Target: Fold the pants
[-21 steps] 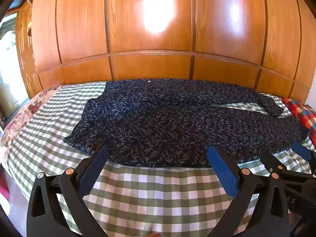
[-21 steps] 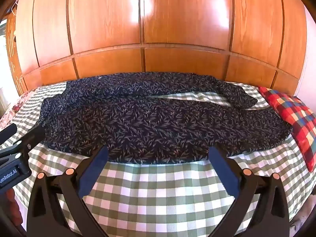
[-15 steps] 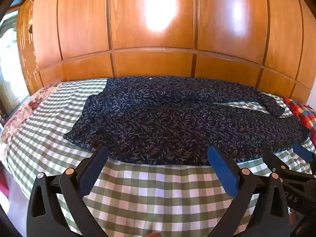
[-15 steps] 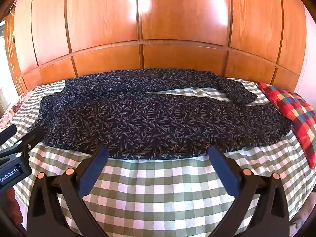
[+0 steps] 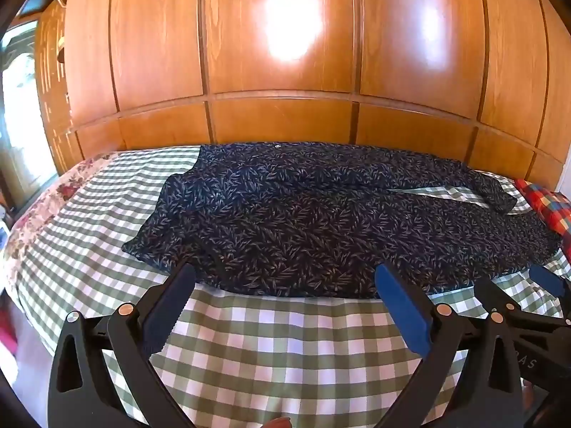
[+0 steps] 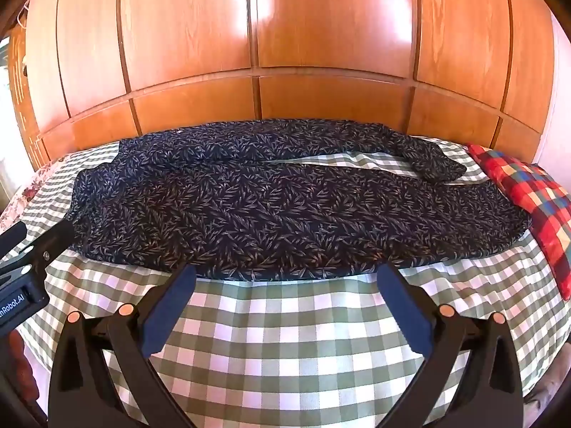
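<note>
Wardrobe: a big shiny brown wooden wardrobe (image 5: 285,71) stands behind the bed.
Bed: the bed (image 5: 278,349) has a green and white check cover. It fills the lower half of both views.
Pants: the dark pants (image 6: 285,207) with little leaf shapes lie flat on the bed, spread from side to side. The waist end is on the left. The two legs run to the right, with a thin strip of check cover showing between them near the leg ends.
Pillow: a red check pillow (image 6: 528,196) lies at the right, just beside the leg ends.
Left gripper: the left gripper (image 5: 285,281) hangs over the near edge of the pants. Its fingers are spread wide and hold nothing.
Right gripper: the right gripper (image 6: 285,278) hangs beside it, further right along the same edge. Its fingers are also wide apart and hold nothing.
Step now: I think this is the start. The pants are not folded yet, and both grippers are getting ready to pick up the cloth.
Next move: each gripper likely needs to go down to the cloth edge, pinch it, then lift it over so one leg lies on the other.
</note>
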Available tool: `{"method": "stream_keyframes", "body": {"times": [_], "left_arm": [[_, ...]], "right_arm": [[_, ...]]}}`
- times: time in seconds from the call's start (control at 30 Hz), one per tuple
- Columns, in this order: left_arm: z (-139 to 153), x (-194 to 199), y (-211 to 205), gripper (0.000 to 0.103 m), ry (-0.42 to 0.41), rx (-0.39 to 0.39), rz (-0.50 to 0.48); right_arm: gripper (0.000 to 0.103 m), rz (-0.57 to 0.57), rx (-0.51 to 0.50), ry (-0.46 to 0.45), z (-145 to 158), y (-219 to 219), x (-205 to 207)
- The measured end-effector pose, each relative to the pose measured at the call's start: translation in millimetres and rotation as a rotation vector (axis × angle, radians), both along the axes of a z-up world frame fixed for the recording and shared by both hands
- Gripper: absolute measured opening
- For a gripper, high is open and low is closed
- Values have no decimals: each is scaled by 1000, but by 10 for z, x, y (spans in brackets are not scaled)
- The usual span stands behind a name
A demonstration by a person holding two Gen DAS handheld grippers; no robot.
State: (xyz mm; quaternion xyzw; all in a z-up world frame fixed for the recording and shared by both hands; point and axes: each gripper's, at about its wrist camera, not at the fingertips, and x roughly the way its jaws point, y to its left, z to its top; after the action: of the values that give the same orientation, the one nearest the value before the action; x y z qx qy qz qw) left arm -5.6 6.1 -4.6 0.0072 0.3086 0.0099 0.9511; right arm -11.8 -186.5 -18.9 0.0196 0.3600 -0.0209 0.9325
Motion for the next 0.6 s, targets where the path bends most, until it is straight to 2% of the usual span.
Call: {"method": "stream_keyframes", "body": {"times": [0.6], "left_arm": [[-99, -20, 62, 100, 25, -9, 13]], "right_arm": [[101, 7, 25, 37, -65, 19, 1]]}}
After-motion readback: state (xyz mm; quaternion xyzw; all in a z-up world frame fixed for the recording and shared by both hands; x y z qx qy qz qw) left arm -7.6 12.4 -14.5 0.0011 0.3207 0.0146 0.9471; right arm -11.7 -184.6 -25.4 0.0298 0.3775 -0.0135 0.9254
